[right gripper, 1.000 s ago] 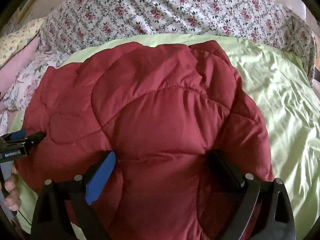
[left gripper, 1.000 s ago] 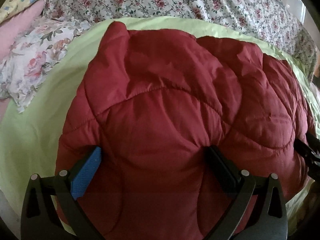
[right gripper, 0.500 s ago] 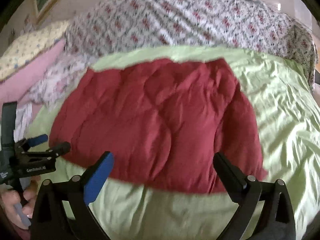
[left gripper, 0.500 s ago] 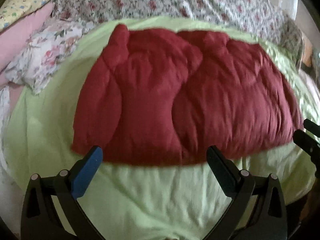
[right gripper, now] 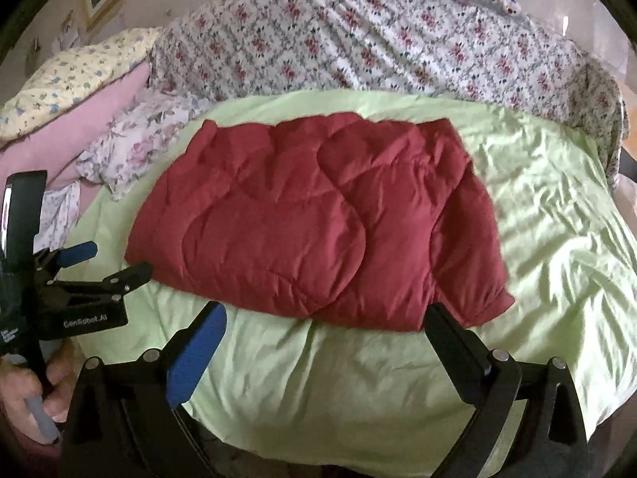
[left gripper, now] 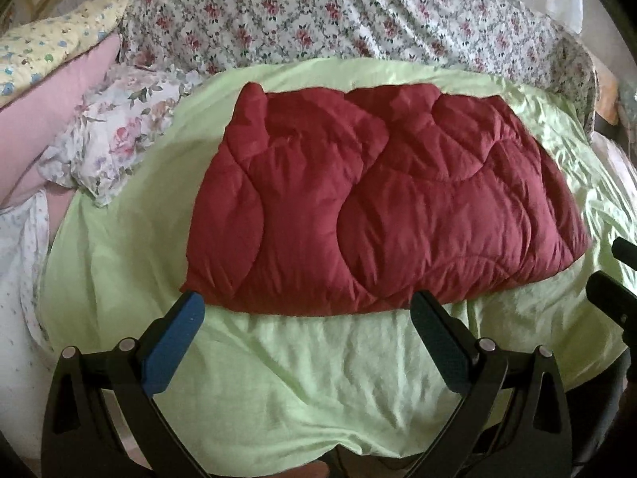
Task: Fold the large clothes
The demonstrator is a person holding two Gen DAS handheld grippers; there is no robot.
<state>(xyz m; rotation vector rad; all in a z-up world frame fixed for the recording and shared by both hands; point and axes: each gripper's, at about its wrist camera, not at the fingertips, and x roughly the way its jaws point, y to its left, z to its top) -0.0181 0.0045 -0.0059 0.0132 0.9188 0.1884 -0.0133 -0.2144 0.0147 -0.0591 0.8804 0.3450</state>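
Pink and pale-yellow pillows sit at the upper left of both views: a yellow flowered pillow [left gripper: 59, 46] over a pink pillow [left gripper: 59, 119], with a crumpled rose-print cloth [left gripper: 119, 131] just beside them toward the centre. In the right wrist view the lower left corner holds a hand [right gripper: 36, 394] wrapped round a grey handle, and above it the left gripper [right gripper: 115, 261] seen from the side, one blue-tipped finger and one black, spread apart with nothing between them. From its own camera the left gripper [left gripper: 306, 310] is likewise released — blue pad lower left, black pad lower right, both hanging just short of the near edge of the red quilted jacket [left gripper: 378, 215], not touching it.

That jacket lies folded into a puffy, roughly rectangular bundle in the middle of each frame, flat on the light green sheet [left gripper: 318, 390], with bare wrinkled sheet between it and the cameras. A floral bedspread [right gripper: 358, 40] rises behind it across the top of the frame.

Right gripper [right gripper: 324, 320]: fingers wide apart, empty, tips near the jacket's front edge — its black parts also poke in at the right edge of the left wrist view, over green sheet
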